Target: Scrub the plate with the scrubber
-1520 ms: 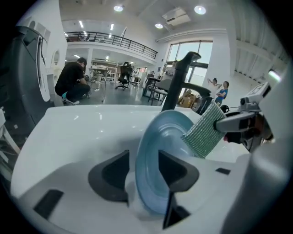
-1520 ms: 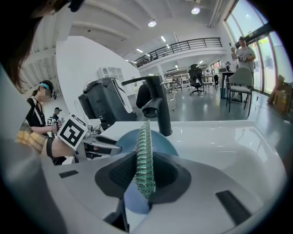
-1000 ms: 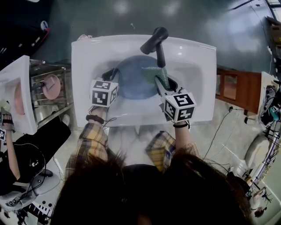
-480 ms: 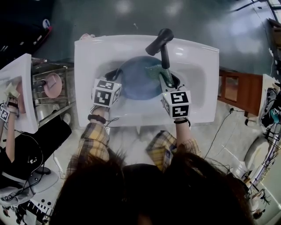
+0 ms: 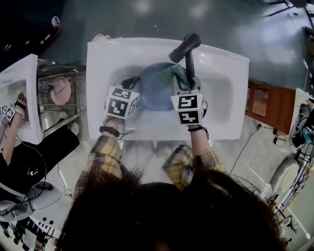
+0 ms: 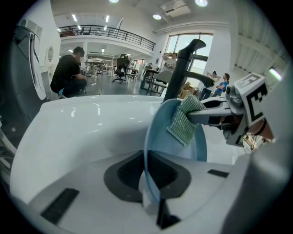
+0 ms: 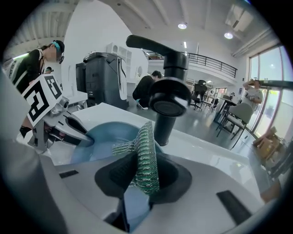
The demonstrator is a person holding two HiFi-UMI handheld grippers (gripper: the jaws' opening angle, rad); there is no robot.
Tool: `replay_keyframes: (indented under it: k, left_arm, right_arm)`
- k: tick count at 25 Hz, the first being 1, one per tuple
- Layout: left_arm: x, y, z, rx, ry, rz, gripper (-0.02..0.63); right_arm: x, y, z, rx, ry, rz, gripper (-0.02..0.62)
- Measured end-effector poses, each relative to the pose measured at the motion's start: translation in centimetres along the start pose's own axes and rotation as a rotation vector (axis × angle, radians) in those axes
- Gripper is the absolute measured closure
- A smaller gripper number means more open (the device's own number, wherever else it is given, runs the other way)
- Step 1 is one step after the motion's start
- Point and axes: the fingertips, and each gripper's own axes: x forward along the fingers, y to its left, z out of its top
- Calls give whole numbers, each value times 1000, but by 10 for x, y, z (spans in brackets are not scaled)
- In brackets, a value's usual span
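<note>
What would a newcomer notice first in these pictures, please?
A blue plate is held tilted up in the white sink, its rim in the jaws of the left gripper, which have just been closing on it. The right gripper holds a green scrubber against the plate's face, in front of the black faucet.

My white sink (image 5: pixel 105 59) stood on the grey floor (image 5: pixel 147 14), with a wide flat rim all round a shallow basin (image 5: pixel 221 93). The black faucet (image 5: pixel 185 46) rose from the far rim near the middle, its lever slanting across the top. In the basin the blue plate (image 5: pixel 149 93) stood tilted up on its edge, a little left of the faucet and close beside it. I could not tell whether its lower edge touched the basin.
</note>
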Motion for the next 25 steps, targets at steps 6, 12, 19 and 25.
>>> replay_keyframes:
  k: [6, 12, 19, 25]
  left_arm:
    - [1, 0, -3, -7, 10, 1, 572]
    - [0, 1, -8, -12, 27, 10, 571]
    - [0, 4, -11, -31, 23, 32, 571]
    - [-1, 3, -17, -40, 34, 20, 571]
  right_arm:
    - [19, 32, 18, -82, -10, 52, 492]
    - [27, 57, 20, -114, -2, 103, 497]
    - [30, 71, 17, -180, 7, 105, 501]
    - [29, 74, 6, -129, 29, 116, 502]
